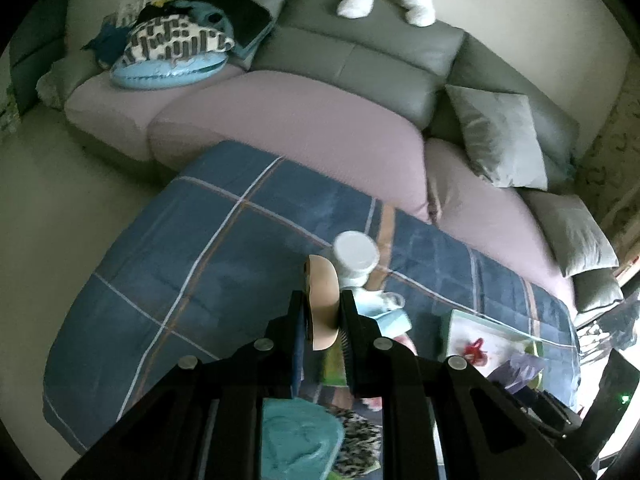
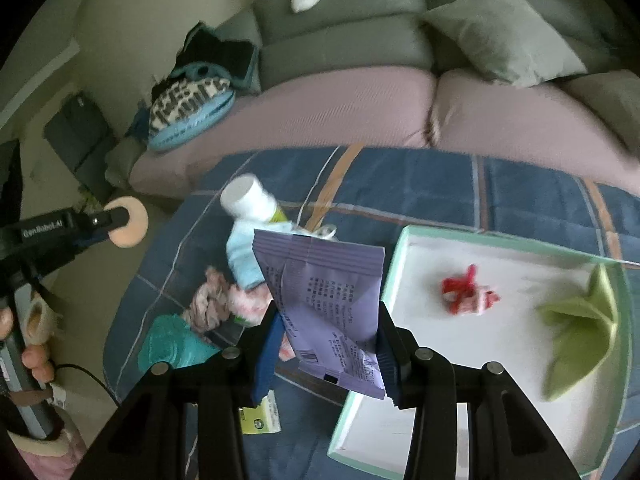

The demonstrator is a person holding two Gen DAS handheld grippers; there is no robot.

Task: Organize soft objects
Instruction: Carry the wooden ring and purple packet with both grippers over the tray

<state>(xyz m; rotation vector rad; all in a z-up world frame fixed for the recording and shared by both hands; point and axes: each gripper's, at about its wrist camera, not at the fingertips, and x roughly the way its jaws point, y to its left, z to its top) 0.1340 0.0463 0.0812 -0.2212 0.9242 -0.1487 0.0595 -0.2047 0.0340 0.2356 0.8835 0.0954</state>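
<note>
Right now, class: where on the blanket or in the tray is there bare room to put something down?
Free: the tray's white floor in front of the red knot and green cloth; the blanket's far-left checks. Crowded: around the white bottle and teal cloth.

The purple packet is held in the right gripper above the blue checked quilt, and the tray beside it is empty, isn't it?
Not empty. The right wrist view shows the tray holding a red knotted thing and a green cloth. The purple packet is indeed in the right gripper, above the quilt.
</note>
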